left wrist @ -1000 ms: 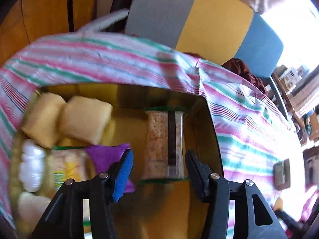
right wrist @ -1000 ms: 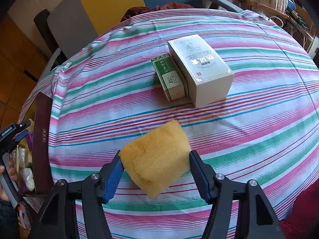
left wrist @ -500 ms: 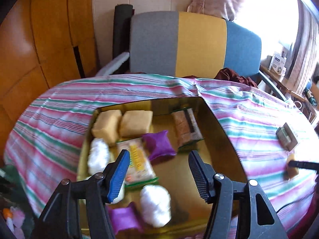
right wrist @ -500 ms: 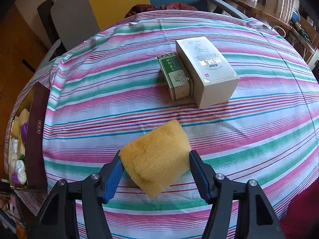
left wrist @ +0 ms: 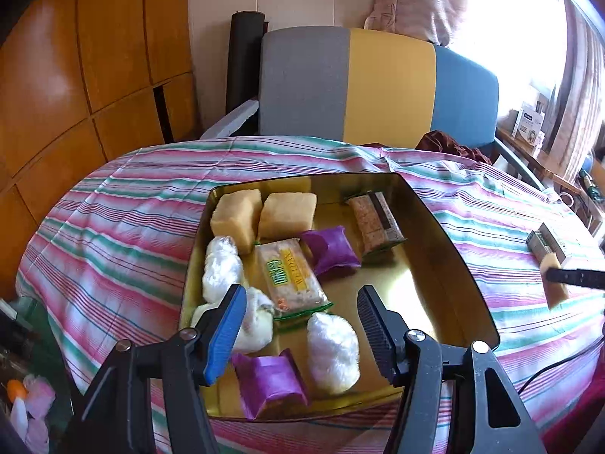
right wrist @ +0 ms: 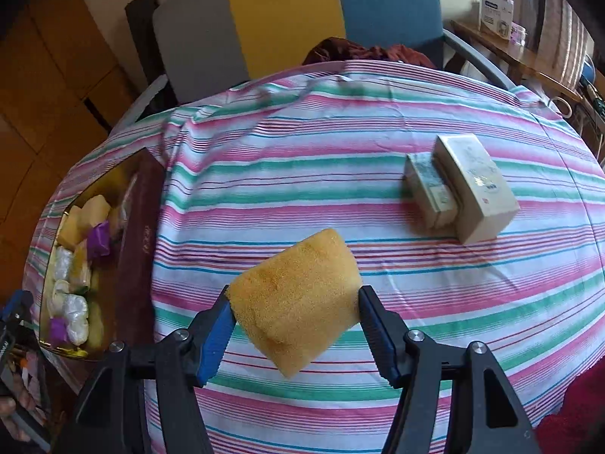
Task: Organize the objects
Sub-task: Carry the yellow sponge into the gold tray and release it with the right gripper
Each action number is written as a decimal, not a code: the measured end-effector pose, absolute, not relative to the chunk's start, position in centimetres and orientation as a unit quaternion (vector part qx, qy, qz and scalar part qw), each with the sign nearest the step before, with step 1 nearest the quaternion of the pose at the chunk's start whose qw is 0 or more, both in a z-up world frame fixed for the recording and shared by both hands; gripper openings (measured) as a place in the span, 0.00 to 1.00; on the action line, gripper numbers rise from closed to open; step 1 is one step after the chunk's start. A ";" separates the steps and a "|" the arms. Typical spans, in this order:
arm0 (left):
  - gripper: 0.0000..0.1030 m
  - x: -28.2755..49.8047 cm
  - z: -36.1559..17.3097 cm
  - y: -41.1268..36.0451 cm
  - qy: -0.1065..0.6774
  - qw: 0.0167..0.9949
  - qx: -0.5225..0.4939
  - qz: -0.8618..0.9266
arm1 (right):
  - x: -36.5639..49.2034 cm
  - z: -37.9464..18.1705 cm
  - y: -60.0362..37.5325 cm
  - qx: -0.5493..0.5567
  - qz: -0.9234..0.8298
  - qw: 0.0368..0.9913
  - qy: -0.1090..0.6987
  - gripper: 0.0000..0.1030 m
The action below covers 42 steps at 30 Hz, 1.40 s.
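While my right claw point(right wrist: 295, 325) pinches a yellow sponge point(right wrist: 297, 299) between its two pads, lifted clear of the striped cloth point(right wrist: 340, 159), my left claw point(left wrist: 300, 325) hangs with its fingers spread and nothing between them, above the near end of the gold tray point(left wrist: 446, 265). That tray sits on the worktop at the left side, and from the right wrist view I see it well apart from the sponge, its dark outer wall facing me.

Inside the tray, I count two more yellow sponges point(left wrist: 264, 215) side by side at the far left corner, touching each other. A clear-wrapped cracker bar point(left wrist: 374, 221) lies at the far right. A green-edged snack pack point(left wrist: 289, 276) rests in the middle, with a purple pouch point(left wrist: 331, 251) just beside it on the right. White wrapped lumps point(left wrist: 221, 268) line the left wall, another white lump point(left wrist: 332, 353) sits near the front, and a second purple pouch point(left wrist: 268, 382) lies at the front edge.

Farther right on the cloth, a white box point(right wrist: 474, 185) and a smaller green-printed box point(right wrist: 429, 189) stand touching each other. A grey, yellow and blue chair point(left wrist: 374, 87) stands behind the worktop.
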<state>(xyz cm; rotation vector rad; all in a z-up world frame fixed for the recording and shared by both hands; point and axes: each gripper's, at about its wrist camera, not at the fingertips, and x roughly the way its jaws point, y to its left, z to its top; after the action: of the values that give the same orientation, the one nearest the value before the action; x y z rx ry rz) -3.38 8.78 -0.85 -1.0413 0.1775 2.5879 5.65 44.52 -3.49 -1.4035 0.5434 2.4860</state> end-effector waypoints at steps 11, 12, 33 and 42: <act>0.60 -3.4 -1.3 6.8 0.047 0.165 -0.366 0.915 | -2.6 -0.8 33.5 -0.471 0.873 -0.003 0.127 0.63; 0.60 -3.5 -1.4 6.6 0.045 0.163 -0.367 0.915 | -3.4 -0.6 32.6 -0.470 0.875 -0.010 0.117 0.63; 0.60 -5.3 -3.4 1.6 -0.014 0.126 -0.400 0.908 | -18.9 -4.1 22.3 -0.511 0.857 -0.049 0.054 0.70; 0.62 -5.3 -3.2 1.6 -0.016 0.124 -0.399 0.909 | -15.9 -2.3 24.5 -0.480 0.871 -0.061 0.087 0.77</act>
<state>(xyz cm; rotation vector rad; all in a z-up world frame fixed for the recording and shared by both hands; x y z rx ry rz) -5.32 1.62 -3.23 -1.1620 -0.0467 2.6491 -15.87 24.46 -2.33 -1.5703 0.2854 2.8466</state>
